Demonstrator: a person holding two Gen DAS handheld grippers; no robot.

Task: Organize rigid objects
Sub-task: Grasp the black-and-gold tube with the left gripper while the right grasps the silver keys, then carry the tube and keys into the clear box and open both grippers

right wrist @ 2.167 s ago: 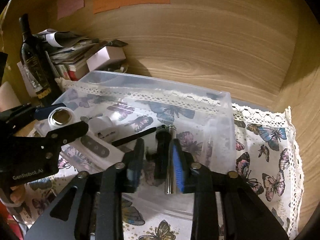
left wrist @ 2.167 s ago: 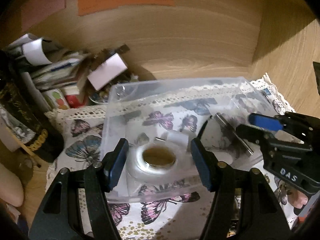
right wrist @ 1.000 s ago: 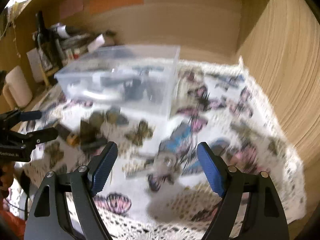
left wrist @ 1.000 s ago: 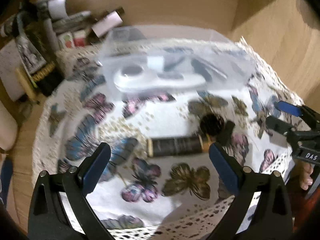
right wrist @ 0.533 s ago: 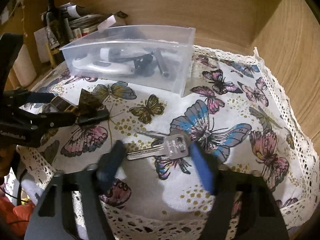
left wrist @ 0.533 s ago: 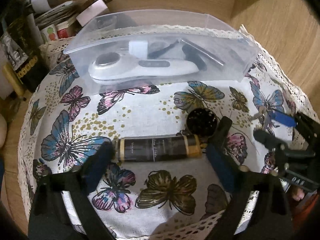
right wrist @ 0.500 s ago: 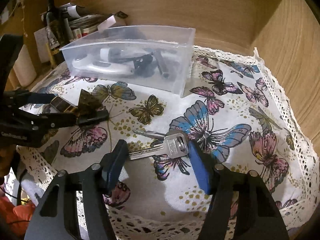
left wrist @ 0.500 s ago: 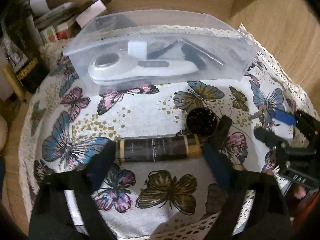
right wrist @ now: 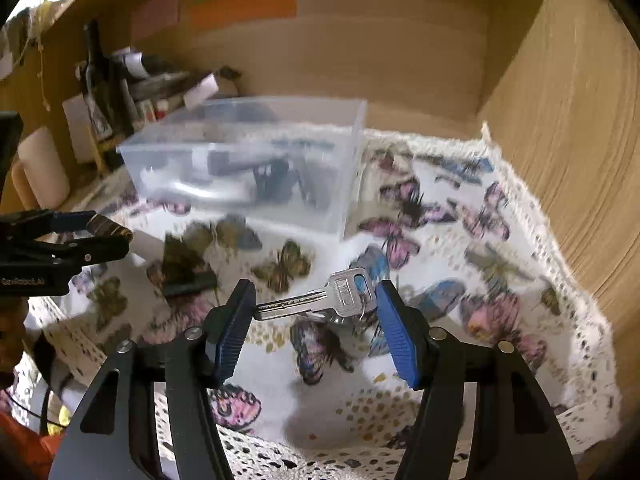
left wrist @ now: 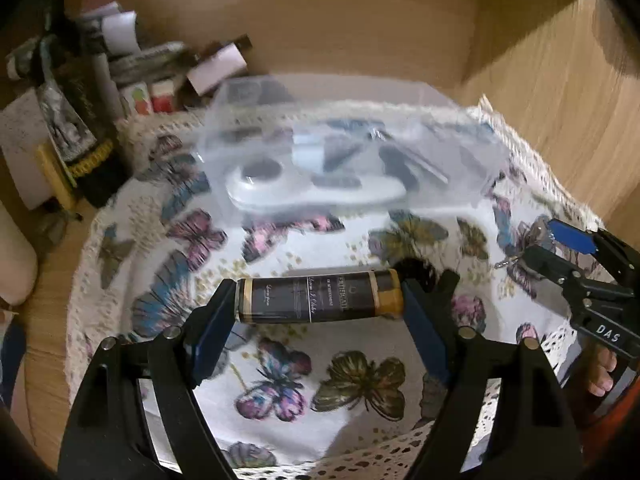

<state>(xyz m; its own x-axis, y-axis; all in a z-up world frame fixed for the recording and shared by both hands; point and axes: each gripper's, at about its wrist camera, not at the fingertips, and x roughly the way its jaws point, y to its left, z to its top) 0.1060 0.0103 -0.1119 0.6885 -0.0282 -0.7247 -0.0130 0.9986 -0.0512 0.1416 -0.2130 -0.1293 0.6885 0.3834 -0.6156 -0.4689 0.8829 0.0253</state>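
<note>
My left gripper is shut end to end on a dark brown tube with a gold band, held above the butterfly cloth. My right gripper is shut on a silver key with a ring, lifted off the cloth. A clear plastic bin stands behind; it holds a white handheld device and several dark items. The bin also shows in the right wrist view. The left gripper with the tube shows at the left of the right wrist view.
A black round-headed object lies on the cloth in front of the bin. A dark bottle, boxes and papers crowd the back left. Wooden walls close the back and the right side. A pale mug stands far left.
Both grippers have left the bin and come down to the cloth. The left has closed on the tube and the right on the key, and both objects are now lifted.
</note>
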